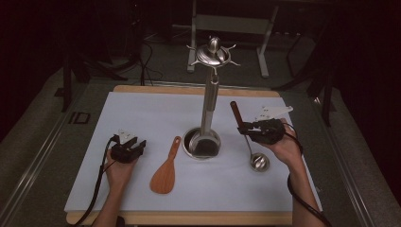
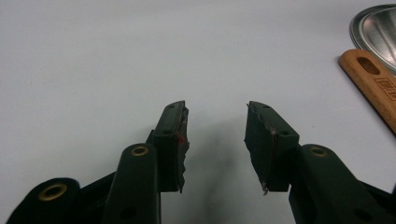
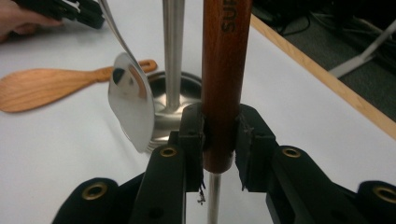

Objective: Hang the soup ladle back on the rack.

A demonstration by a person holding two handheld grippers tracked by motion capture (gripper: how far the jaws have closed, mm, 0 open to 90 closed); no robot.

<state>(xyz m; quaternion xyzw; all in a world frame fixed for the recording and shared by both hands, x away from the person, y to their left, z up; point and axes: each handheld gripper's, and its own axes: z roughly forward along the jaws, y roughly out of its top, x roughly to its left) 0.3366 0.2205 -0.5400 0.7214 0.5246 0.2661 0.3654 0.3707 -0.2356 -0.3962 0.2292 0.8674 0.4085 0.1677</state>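
My right gripper (image 1: 244,127) (image 3: 220,116) is shut on the dark red-brown wooden handle (image 1: 235,112) (image 3: 224,60) of a metal ladle. The handle stands nearly upright, and the ladle's round bowl (image 1: 259,161) hangs low by my right hand; I cannot tell whether it touches the sheet. My left gripper (image 1: 137,144) (image 2: 217,121) rests on the white sheet at the left, open with nothing between its pads. A steel utensil stand (image 1: 211,90) (image 3: 173,51) rises from a round base (image 1: 190,147) (image 3: 161,86) at mid-table, with hooks at its top (image 1: 213,53).
A light wooden rice paddle (image 1: 165,174) (image 2: 373,86) (image 3: 51,86) lies flat between my left gripper and the stand. A metal spoon (image 3: 133,109) hangs beside the stand's pole. The white sheet (image 1: 142,113) covers a wooden table; its far edge (image 3: 327,79) runs close behind the ladle.
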